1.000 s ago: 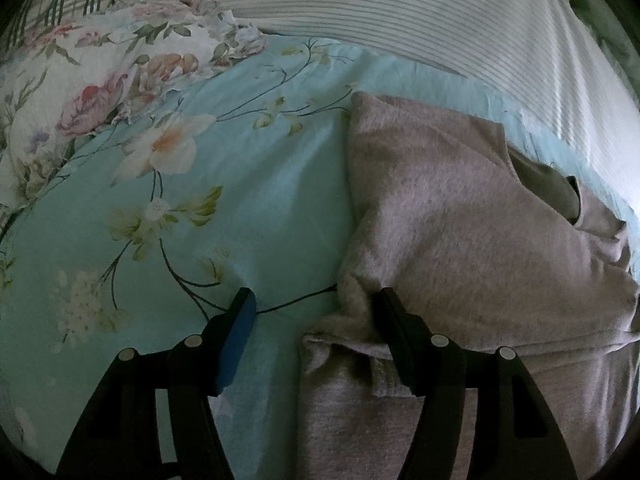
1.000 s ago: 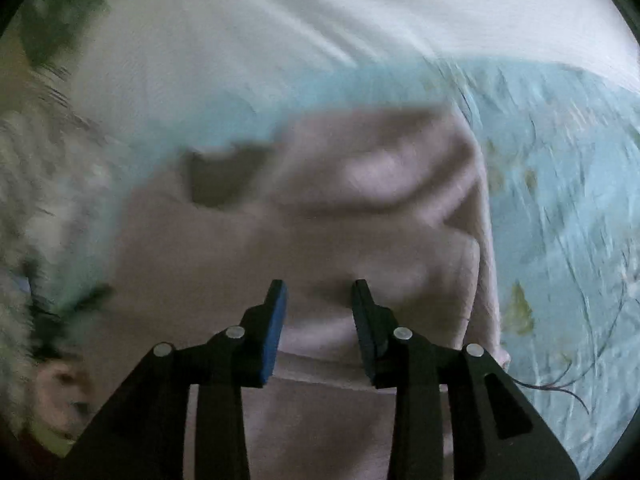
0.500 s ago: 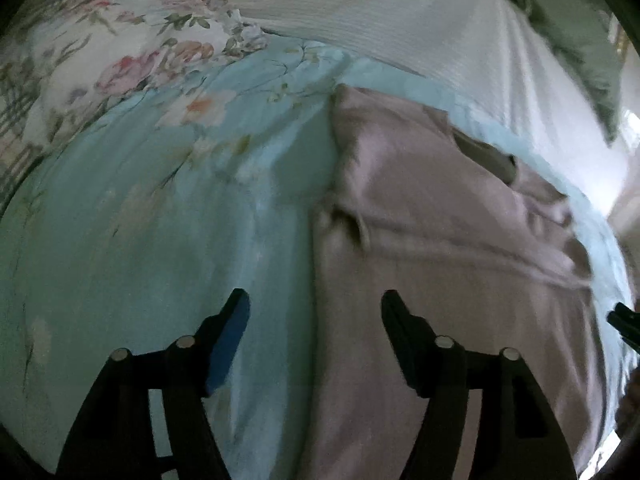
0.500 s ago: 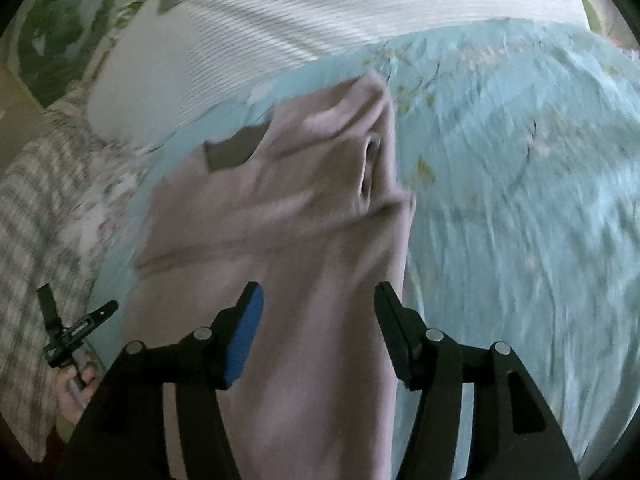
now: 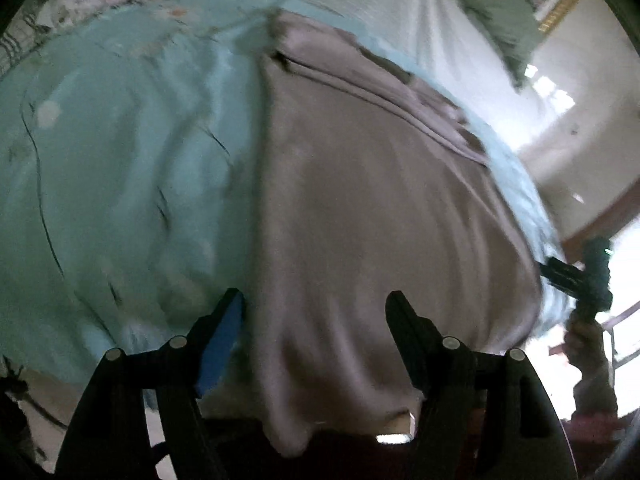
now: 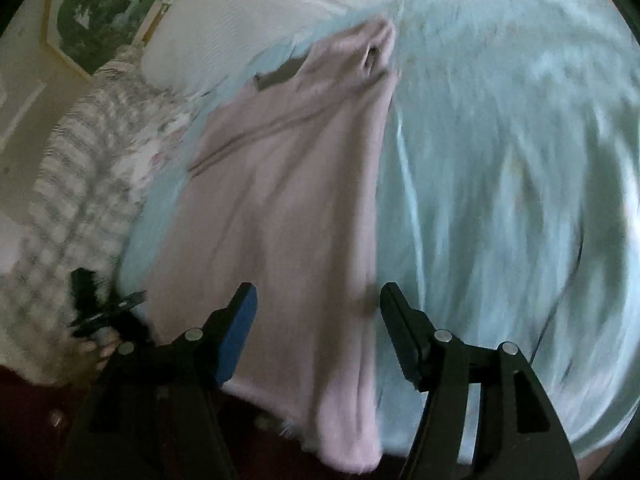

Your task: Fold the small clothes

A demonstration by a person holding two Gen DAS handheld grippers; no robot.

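Hovering with jaws standing wide and gripping nothing, the left gripper (image 5: 314, 312) is straddling the near left edge of the grey garment (image 5: 360, 216). The right gripper (image 6: 318, 304), its jaws having just been opening, is likewise empty above the garment's near right edge. The garment is lying lengthwise on the pale blue bedspread (image 5: 120, 168), sleeves already turned in, its hem hanging over the bed's edge. Judged step: repositioning at the hem. Next move calls for pinching both hem corners and carrying them toward the collar.

Garment (image 5: 360, 200) hem cut off below; bedsheet (image 6: 500, 160) pattern perhaps motion-blurred.
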